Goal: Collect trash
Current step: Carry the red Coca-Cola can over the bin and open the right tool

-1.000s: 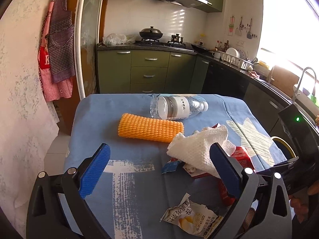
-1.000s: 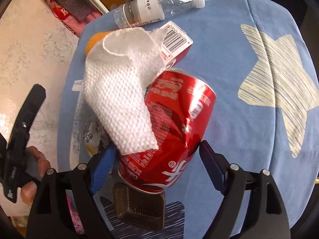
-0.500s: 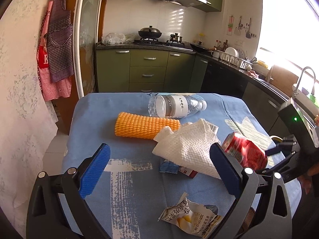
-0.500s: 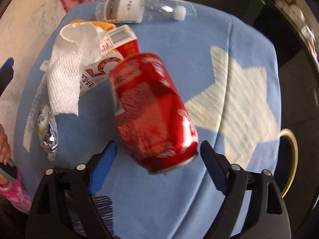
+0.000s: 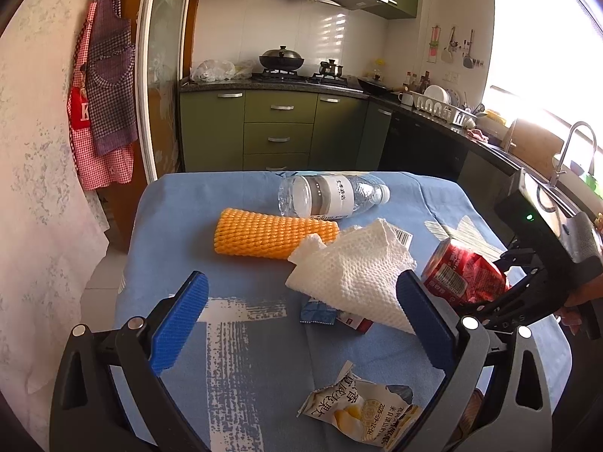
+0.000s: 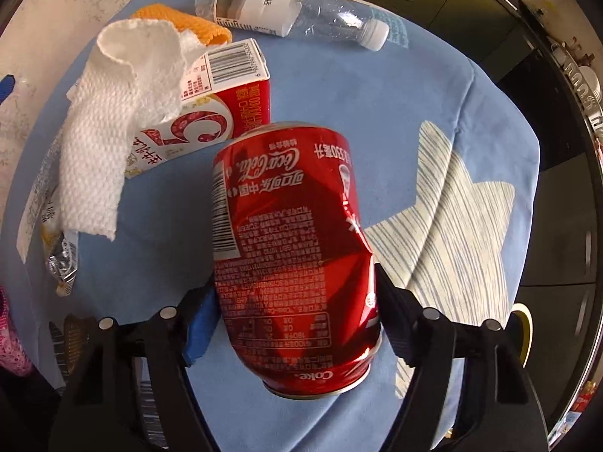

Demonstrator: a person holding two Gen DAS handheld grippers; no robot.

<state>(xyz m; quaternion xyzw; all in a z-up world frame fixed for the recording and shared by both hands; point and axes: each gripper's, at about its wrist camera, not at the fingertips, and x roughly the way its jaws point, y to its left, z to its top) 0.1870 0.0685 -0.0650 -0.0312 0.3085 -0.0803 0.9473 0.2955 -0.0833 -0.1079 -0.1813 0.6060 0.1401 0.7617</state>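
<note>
My right gripper (image 6: 294, 301) is shut on a dented red cola can (image 6: 294, 241) and holds it above the blue tablecloth (image 6: 377, 86); the can also shows in the left wrist view (image 5: 461, 273). My left gripper (image 5: 301, 320) is open and empty over the near part of the table. Ahead of it lie a white paper towel (image 5: 354, 271) draped over a red and white carton (image 6: 211, 120), an orange foam net sleeve (image 5: 271, 233), a clear plastic bottle (image 5: 331, 196) on its side, a small blue wrapper (image 5: 316, 310) and a torn snack bag (image 5: 361, 414).
The table (image 5: 169, 196) stands at a kitchen doorway with green cabinets (image 5: 279, 128) behind it. An apron (image 5: 105, 86) hangs on the left wall. A round yellow-rimmed bin (image 6: 522, 335) sits on the floor beyond the table's right edge.
My right gripper has closed on the can, lifted it off the table and pulled it clear of the paper towel, which fell onto the carton. My left gripper has barely moved.
</note>
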